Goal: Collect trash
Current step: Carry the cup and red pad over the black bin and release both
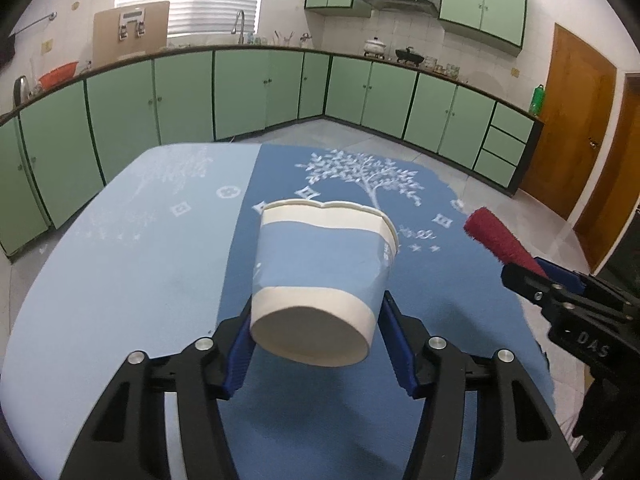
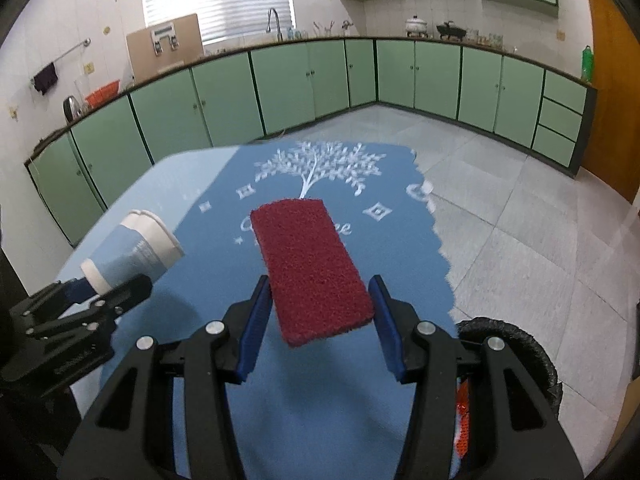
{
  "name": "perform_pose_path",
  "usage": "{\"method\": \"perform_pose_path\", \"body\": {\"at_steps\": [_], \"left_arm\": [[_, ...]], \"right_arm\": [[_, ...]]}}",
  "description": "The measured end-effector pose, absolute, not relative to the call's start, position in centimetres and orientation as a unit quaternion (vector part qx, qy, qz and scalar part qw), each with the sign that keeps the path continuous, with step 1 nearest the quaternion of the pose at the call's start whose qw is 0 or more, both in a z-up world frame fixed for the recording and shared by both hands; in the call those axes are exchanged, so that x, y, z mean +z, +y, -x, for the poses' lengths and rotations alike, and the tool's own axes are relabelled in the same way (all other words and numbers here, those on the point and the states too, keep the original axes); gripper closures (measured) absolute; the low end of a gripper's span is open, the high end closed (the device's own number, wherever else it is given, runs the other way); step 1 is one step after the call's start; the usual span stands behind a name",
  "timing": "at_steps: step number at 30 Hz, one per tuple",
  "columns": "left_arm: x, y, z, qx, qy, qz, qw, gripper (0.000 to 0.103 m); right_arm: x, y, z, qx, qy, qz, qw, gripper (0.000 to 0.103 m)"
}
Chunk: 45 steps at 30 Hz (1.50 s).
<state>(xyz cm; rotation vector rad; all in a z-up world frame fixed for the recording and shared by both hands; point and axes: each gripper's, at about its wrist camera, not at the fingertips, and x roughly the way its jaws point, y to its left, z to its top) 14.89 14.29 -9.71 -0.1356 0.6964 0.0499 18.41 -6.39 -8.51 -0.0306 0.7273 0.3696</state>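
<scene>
Your left gripper (image 1: 316, 344) is clenching a paper cup (image 1: 324, 276) by its base, blue pads pressing in on both sides. The cup is lying on its side in the grip, bottom facing the camera, rim pointing away and dented; it is hanging above the blue table (image 1: 120, 272), not touching it.

Your right gripper (image 2: 320, 320) is grasping a red scouring pad (image 2: 312, 268) at its near end, one blue pad on each long edge. The pad is sticking out forward, tilting slightly, clear of the table.

The two grippers are sitting side by side, cup to the left of the pad, near but apart.

A black-lined bin (image 2: 520, 344) is showing at the right gripper's lower right, just beside the table edge, with something orange inside.
</scene>
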Motion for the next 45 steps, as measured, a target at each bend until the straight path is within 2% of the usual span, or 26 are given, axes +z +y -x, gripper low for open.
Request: {"method": "perform_pose_path", "body": {"at_steps": [17, 34, 45], "left_arm": [[-6.5, 5.9, -13.2, -0.049, 0.326, 0.043, 0.943, 0.046], [-6.3, -4.4, -14.3, -0.141, 0.326, -0.001, 0.935, 0.045], [-7.6, -10.7, -15.5, -0.198, 0.332, -0.014, 0.922, 0.045]], "right_arm": [[-3.9, -14.4, -13.5, 0.157, 0.304, 0.001, 0.94, 0.055], [-5.2, -25.7, -10.5, 0.056, 0.308, -0.024, 0.95, 0.055], [-7.5, -29.6, -9.8, 0.015, 0.321, -0.035, 0.946, 0.055]]}}
